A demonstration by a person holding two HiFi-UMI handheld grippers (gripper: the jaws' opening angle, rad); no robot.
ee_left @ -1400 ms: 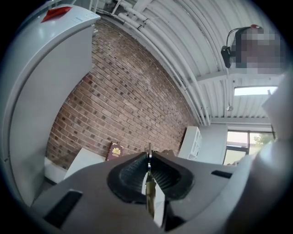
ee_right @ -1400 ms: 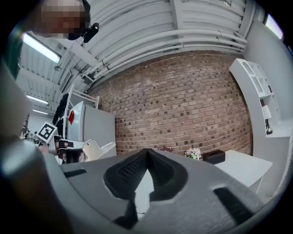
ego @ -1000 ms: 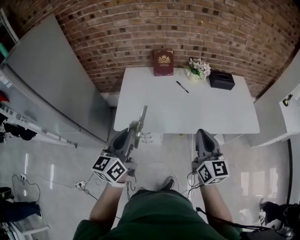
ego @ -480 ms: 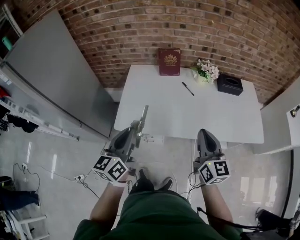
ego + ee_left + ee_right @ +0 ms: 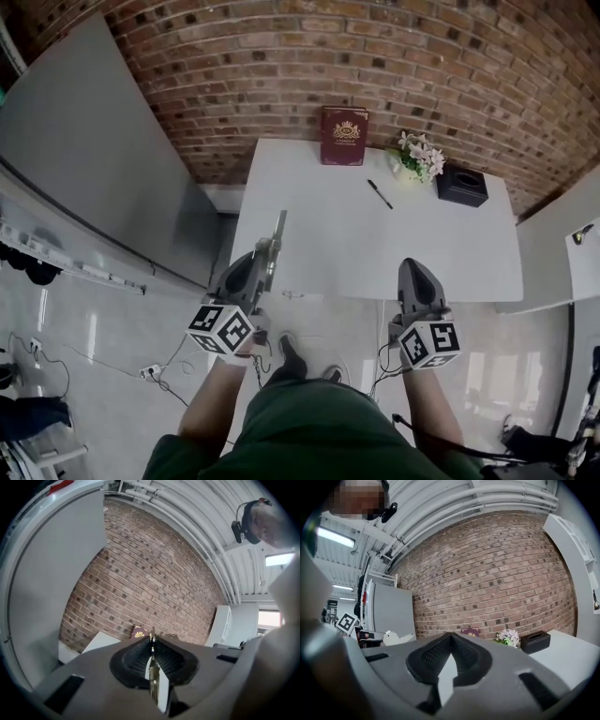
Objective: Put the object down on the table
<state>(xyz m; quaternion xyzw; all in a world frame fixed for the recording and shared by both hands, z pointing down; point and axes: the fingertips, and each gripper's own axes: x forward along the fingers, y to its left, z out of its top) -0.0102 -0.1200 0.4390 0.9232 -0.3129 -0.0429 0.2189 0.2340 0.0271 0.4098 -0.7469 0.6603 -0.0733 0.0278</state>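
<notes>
The left hand-held gripper [image 5: 268,253] [image 5: 151,641] is closed on a thin metal object [image 5: 278,230] [image 5: 153,681]. The flat strip is pinched between the pads and sticks out past them towards the far side. The right hand-held gripper [image 5: 413,266] [image 5: 450,637] is closed too, with nothing between its jaws.

This looks like the carrying stage: the object is held in the air and not yet set down. In the head view its far tip lies over the near left corner of the white surface [image 5: 450,248], while both hand-held grippers sit near its near edge, above the floor [image 5: 122,319].

The next move probably calls for reaching further over the surface, lowering, then releasing.

There is plenty of bare room across the near and middle surface. The book [image 5: 344,137], pen [image 5: 380,194], flowers [image 5: 420,155] and black box [image 5: 461,185] stand at the far side, by the brick wall [image 5: 450,66]. The left edge lies close beside the object, so setting it down further right seems safer. A grey panel [image 5: 94,159] stands well off to the left.
</notes>
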